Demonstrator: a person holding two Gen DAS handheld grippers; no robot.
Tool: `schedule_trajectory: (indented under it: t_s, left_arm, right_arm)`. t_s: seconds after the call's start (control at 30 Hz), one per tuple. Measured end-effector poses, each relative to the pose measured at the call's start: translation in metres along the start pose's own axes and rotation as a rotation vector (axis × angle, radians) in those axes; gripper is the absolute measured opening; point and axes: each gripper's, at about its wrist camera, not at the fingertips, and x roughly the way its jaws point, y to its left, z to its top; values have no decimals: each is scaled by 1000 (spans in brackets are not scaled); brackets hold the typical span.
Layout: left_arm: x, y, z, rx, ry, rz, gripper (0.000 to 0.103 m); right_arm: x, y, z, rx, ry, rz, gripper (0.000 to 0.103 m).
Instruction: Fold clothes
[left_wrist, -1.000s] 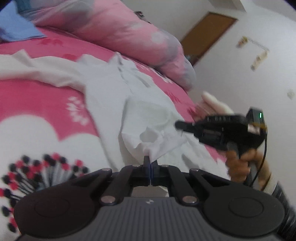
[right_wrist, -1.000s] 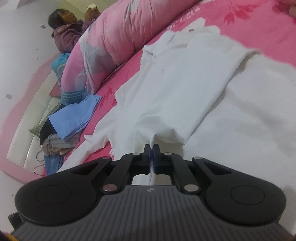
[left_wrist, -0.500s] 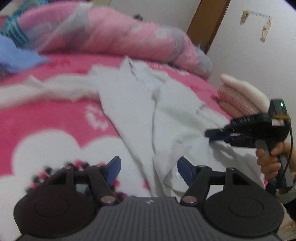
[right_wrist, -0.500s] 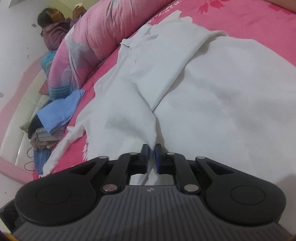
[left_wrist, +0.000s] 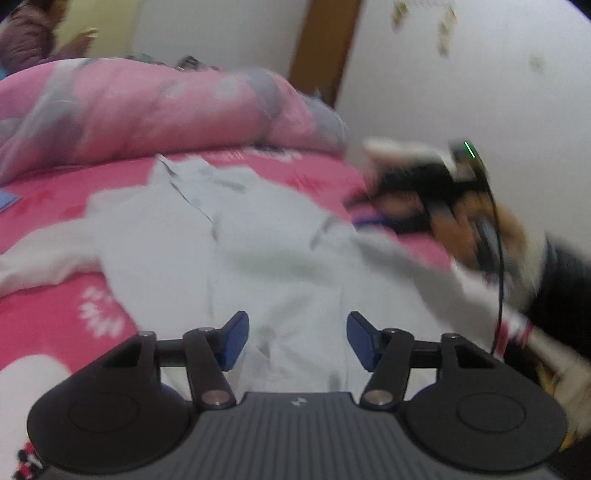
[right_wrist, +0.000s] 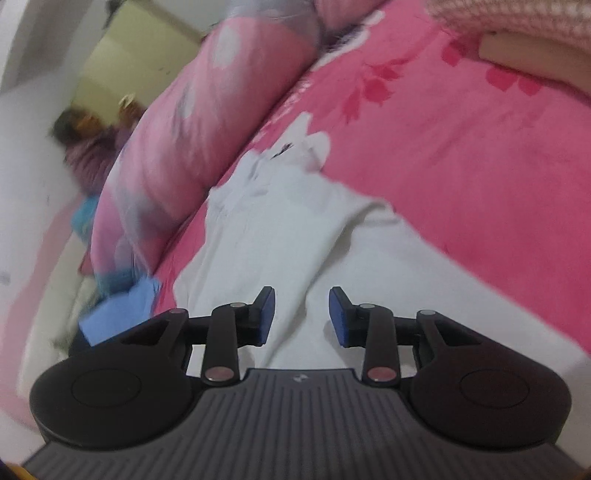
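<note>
While the white shirt (left_wrist: 258, 236) lies spread on the pink flowered bedspread (right_wrist: 461, 155), collar toward the rolled pink quilt (left_wrist: 147, 110) at the far side, neither gripper has hold of it. The left gripper (left_wrist: 293, 338) hangs over the shirt's near hem with its blue pads apart and just now narrowing a little; only loose cloth lies below the gap, none pinched. The right gripper (right_wrist: 301, 317) has its jaws parting, and the folded edge of the shirt runs beneath them without being pressed. In the left wrist view that right gripper (left_wrist: 373, 221) shows as a dark blur over the shirt's right side, gripped by a hand (left_wrist: 476, 229).

1 side of the shirt seems already laid inward along the body, so I judge the step in hand to be a release between folds. The next move likely calls for both grippers to find fresh grips, probably on the sleeve that trails off to the left or on the hem, pinching only the intended layers so the finished fold does not drag open.
</note>
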Motion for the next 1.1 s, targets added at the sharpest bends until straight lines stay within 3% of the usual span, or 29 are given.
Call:
schedule_trajectory:
  t_s: [0.13,0.23,0.27,0.33,0.4,0.53,0.77,0.97,1.03,1.1]
  left_arm:
    - [23,6,-11,23,75,11,53]
    - [28,16,-16,3,86,22,52]
    - [28,18,-18,-2,84,26,52]
    - [27,24,-21,-12,83,28,52]
    - [26,27,-23,-20,82,14,52]
    - [26,34,-24,-6,74,-23,52]
    - [22,46,-27,-12,72,-77,52]
    - [20,54,-29,-14,71,-108,52]
    - [19,55,-29,-16,70,-113,52]
    - [18,55,-30,-14,68,-117,55]
  right_arm:
    - [37,-13,27,78,17,-12,32]
    - [61,-21,38,111,27,-43,31]
    - [69,-23,42,122,30,-53,28]
    - [72,-25,46,118,5,-53,9]
    - [67,-26,50,93,-38,-48,5]
    - [63,-35,63,78,-75,-67,4]
    - [84,-50,81,32,-34,-132,3]
    - [72,-59,93,145,8,-85,13]
    - [60,-61,96,188,12,-75,38]
    - [46,-57,97,185,7,-100,44]
